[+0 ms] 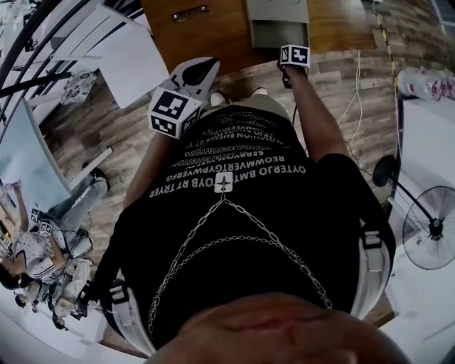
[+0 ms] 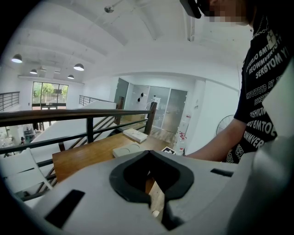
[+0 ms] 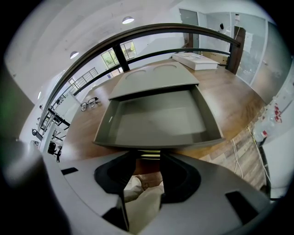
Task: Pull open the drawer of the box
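A grey box (image 3: 154, 75) stands on the wooden table (image 3: 229, 98), and its drawer (image 3: 156, 121) is pulled far out toward me and holds nothing. My right gripper (image 3: 143, 158) is at the drawer's front, its jaws set wide and closed on the pale handle (image 3: 148, 154) between the tips. From the head view the drawer (image 1: 279, 34) juts toward the table edge, with the right gripper's marker cube (image 1: 294, 55) just below it. My left gripper (image 1: 205, 65) is raised in front of my chest, away from the box. Its jaws (image 2: 151, 202) are nearly together and hold nothing.
A pair of glasses (image 3: 89, 104) lies left of the box and a flat white box (image 3: 197, 60) behind it. A dark railing (image 3: 138, 34) runs behind the table. The table has its own drawer pull (image 1: 189, 12). Cables (image 1: 355, 92) and a fan (image 1: 430, 227) are on my right.
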### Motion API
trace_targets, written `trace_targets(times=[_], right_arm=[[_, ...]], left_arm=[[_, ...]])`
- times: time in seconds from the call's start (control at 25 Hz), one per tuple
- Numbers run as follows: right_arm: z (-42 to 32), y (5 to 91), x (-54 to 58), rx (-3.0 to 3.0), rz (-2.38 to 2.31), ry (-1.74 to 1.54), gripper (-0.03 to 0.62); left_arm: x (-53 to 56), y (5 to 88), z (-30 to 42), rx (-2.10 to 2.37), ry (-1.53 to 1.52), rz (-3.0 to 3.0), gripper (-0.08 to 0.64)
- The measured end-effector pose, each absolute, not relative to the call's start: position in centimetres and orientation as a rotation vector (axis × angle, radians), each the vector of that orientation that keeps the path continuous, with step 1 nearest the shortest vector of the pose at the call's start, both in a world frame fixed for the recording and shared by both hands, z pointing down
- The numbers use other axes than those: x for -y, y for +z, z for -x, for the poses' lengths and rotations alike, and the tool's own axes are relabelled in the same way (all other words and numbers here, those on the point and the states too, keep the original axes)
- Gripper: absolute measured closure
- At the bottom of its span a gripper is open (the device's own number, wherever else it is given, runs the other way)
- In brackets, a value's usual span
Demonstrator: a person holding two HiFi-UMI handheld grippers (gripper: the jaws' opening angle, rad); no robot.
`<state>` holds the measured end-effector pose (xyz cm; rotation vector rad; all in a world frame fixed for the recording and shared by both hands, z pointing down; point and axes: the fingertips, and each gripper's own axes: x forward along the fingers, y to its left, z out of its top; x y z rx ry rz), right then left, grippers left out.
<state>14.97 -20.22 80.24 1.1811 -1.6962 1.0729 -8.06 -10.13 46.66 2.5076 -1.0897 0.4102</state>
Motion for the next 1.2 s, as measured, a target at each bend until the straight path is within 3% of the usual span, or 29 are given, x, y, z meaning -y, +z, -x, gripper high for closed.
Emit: trace_targets(times=[1.0,1.2], right_arm=[[-15.2,80.2,17.9,1.699,-1.177,1.067,0.424],[-14.5,78.4,17.2,1.737,-1.136,0.96,0.333]], left_arm=[[9.7,46.9,8.2,1.08,0.407,-2.505,0.555],[9.7,46.8,8.3,1.086,0.401,-2.51,0.555]])
